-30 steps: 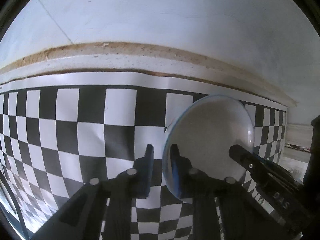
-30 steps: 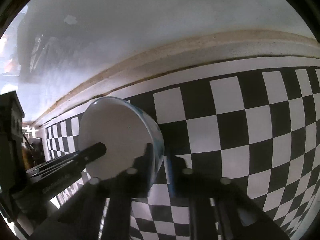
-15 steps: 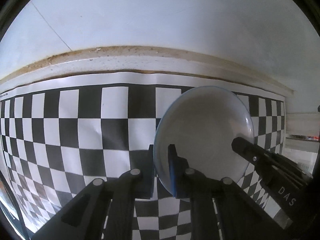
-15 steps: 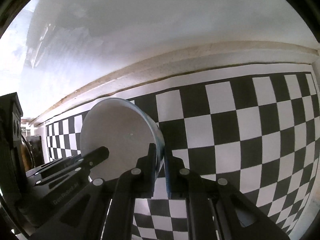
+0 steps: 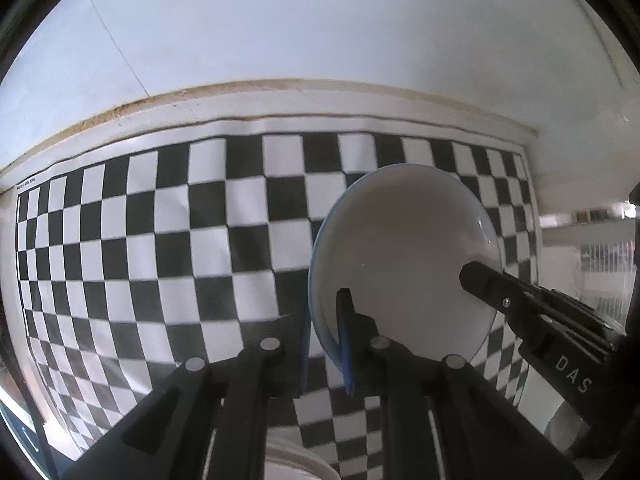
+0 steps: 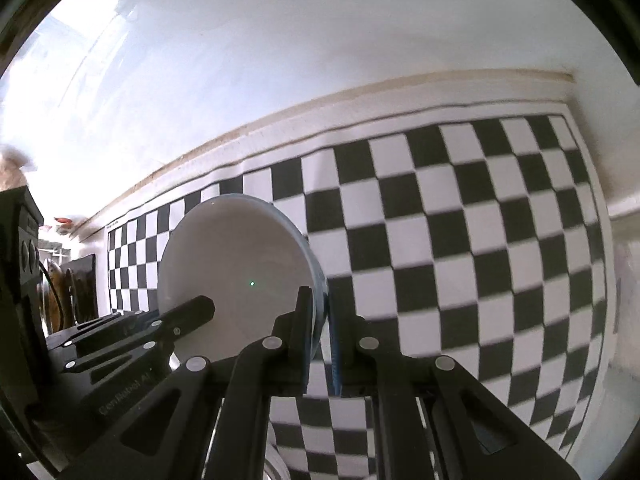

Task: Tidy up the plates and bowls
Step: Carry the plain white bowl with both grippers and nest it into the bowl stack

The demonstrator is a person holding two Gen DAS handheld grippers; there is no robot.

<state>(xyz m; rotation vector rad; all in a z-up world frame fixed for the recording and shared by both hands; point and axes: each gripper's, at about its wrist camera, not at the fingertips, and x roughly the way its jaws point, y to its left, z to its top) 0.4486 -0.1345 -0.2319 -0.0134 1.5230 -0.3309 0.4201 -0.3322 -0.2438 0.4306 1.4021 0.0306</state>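
bowl (image 5: 404, 256) first: white inside, blue-rimmed, it hangs tilted above the checkerboard mat (image 5: 160, 232), which covers the counter up to the pale wall (image 5: 320, 40). you hold it at two opposite points of its rim. your left gripper (image 5: 326, 328) is clamped tight on the near rim, one finger inside, one outside. your right gripper (image 6: 322, 320) is likewise closed on the rim at the other side, its finger (image 5: 480, 276) reaching into the bowl in the left wrist view. another white dish edge (image 5: 296, 460) shows below, partly hidden.
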